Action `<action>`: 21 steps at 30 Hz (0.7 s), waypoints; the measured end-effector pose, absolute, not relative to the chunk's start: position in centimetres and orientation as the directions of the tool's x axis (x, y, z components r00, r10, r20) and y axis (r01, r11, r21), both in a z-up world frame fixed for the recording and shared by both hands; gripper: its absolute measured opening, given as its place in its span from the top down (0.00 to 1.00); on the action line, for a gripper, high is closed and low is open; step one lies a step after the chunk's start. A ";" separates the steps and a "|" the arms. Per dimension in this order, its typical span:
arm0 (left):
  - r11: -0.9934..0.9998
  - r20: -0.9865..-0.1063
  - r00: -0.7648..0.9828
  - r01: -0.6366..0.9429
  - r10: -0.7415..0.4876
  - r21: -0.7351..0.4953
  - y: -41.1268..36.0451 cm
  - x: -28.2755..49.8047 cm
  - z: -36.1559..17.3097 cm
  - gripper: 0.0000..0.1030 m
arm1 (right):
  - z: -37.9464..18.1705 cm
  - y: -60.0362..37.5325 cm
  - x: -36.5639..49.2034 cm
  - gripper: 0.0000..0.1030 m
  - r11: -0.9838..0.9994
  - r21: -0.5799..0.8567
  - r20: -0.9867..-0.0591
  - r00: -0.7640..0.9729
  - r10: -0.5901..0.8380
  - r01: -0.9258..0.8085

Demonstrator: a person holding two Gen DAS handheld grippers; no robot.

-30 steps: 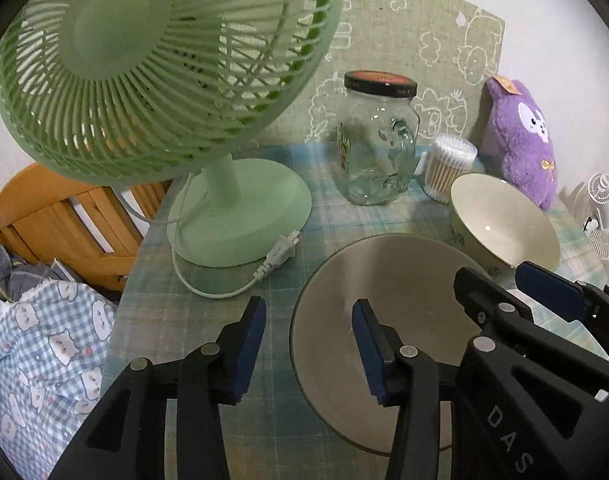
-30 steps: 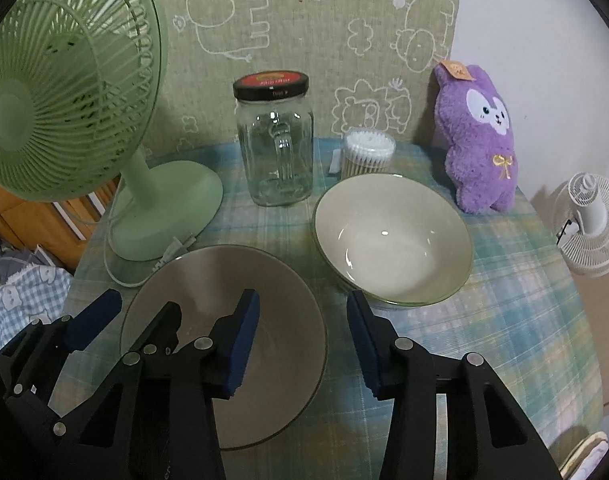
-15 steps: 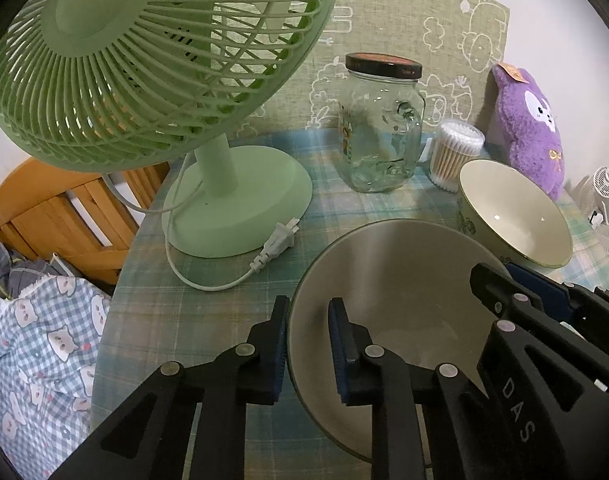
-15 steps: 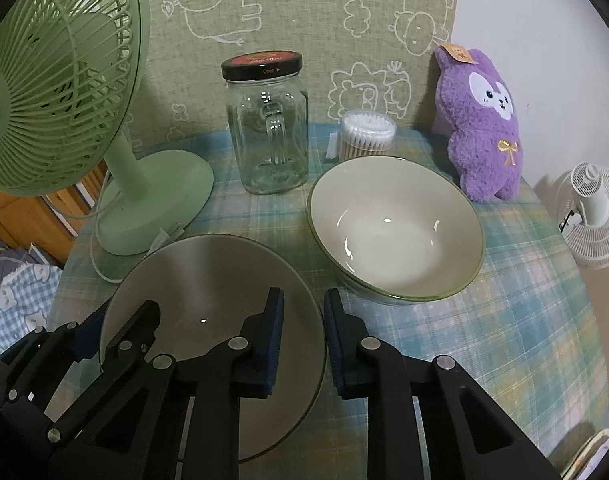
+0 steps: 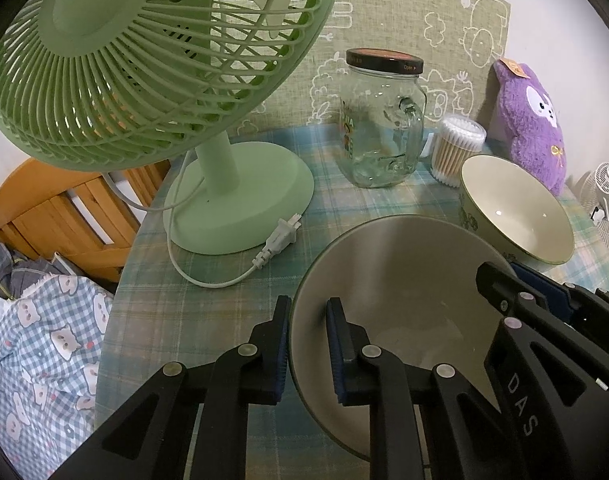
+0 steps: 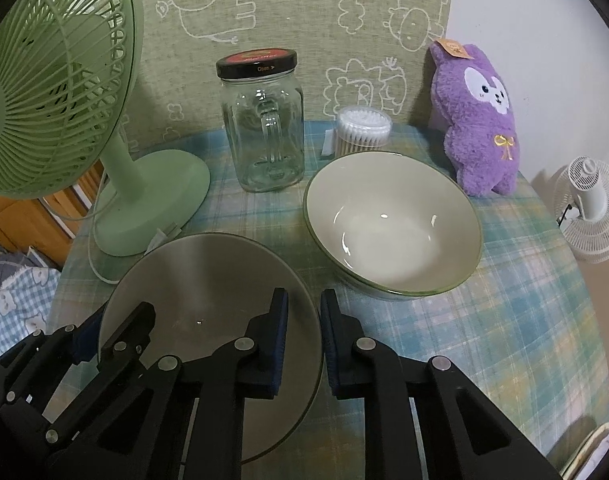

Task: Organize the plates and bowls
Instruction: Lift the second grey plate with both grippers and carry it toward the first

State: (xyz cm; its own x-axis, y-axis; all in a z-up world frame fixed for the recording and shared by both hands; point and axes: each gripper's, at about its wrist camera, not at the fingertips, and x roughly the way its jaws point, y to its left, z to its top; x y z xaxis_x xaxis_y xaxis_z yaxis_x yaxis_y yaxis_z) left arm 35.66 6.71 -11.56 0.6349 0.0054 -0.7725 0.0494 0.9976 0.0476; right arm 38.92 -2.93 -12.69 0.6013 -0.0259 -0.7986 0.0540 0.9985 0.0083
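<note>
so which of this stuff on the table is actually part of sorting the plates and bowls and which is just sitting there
Part of the job:
- grey plate, its rim between the fingers of both the left hand-held gripper and the right hand-held gripper
- cream bowl

Just lying about:
- green fan
- glass jar
- cotton swab tub
- purple plush toy

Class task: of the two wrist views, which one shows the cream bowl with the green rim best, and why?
The right wrist view. There the cream bowl sits near the middle, its whole rim and inside visible, beside the grey plate. In the left wrist view the bowl lies off to the right, seen aslant, with only part of its inside showing.
</note>
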 end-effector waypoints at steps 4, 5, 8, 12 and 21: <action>0.998 -0.775 0.632 0.047 0.003 0.042 6.8 35.4 -11.4 0.86 | -12.5 -2.9 38.7 0.81 0.998 0.009 -0.800 0.599 -0.026 0.056; 0.998 -0.775 0.632 0.046 0.003 0.041 6.8 35.3 -11.3 0.86 | -12.4 -2.9 38.7 0.81 0.998 0.011 -0.800 0.599 -0.025 0.057; 0.998 -0.775 0.632 0.045 0.002 0.039 6.8 35.0 -11.0 0.86 | -12.0 -2.9 38.3 0.81 0.998 0.013 -0.800 0.599 -0.025 0.059; 0.998 -0.771 0.636 0.040 0.007 0.042 6.7 34.4 -10.4 0.86 | -11.4 -3.0 37.7 0.81 0.998 0.020 -0.800 0.600 -0.019 0.058; 0.999 -0.762 0.647 0.012 0.024 0.042 6.4 32.7 -8.9 0.86 | -9.6 -3.1 36.0 0.81 0.999 0.020 -0.792 0.610 -0.005 0.033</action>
State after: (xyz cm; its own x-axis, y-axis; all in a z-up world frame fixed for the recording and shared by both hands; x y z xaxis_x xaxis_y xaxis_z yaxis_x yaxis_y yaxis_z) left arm 32.75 6.43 -8.94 0.6469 0.0244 -0.7622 0.0119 0.9990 0.0421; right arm 36.03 -3.10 -9.65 0.6099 -0.0048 -0.7925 0.0334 0.9993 0.0196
